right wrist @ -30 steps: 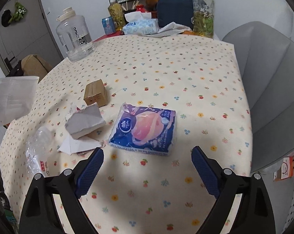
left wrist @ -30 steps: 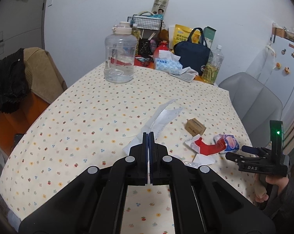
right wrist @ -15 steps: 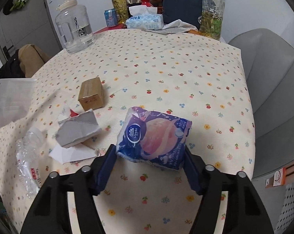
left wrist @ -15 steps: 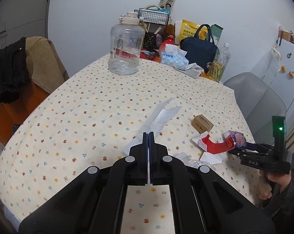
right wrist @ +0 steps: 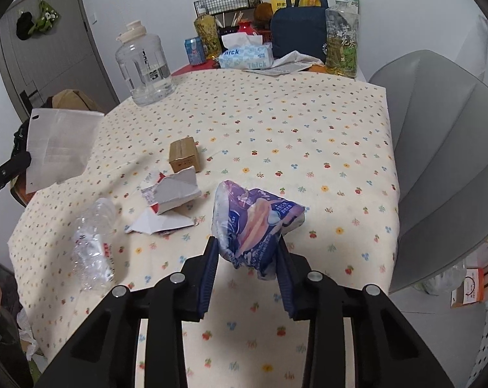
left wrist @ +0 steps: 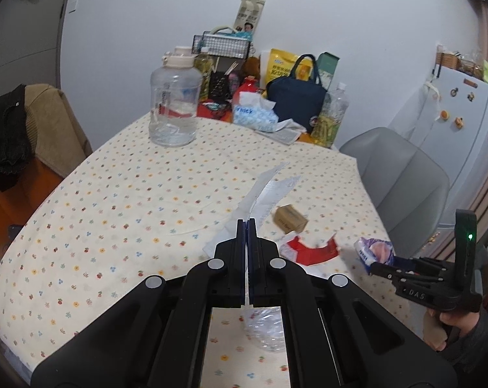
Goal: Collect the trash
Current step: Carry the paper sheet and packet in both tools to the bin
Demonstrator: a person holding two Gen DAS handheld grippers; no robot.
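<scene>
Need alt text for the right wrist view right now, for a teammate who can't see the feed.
The right gripper is shut on a crumpled blue and pink tissue pack, lifted above a floral tablecloth. Left of it lie torn paper, a small cardboard box and a crushed clear bottle.

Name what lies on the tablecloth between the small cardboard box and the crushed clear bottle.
Torn red-and-white carton and white paper scraps lie between cardboard box and crushed bottle; clearest in right wrist view.

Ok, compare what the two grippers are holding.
The left gripper is fully shut on a flat white plastic bag, thin as a sheet. The right gripper squeezes a puffy blue and pink tissue pack, so its jaws stay apart. The bag is plain; the pack is printed and crumpled. Both are lifted off the table.
</scene>
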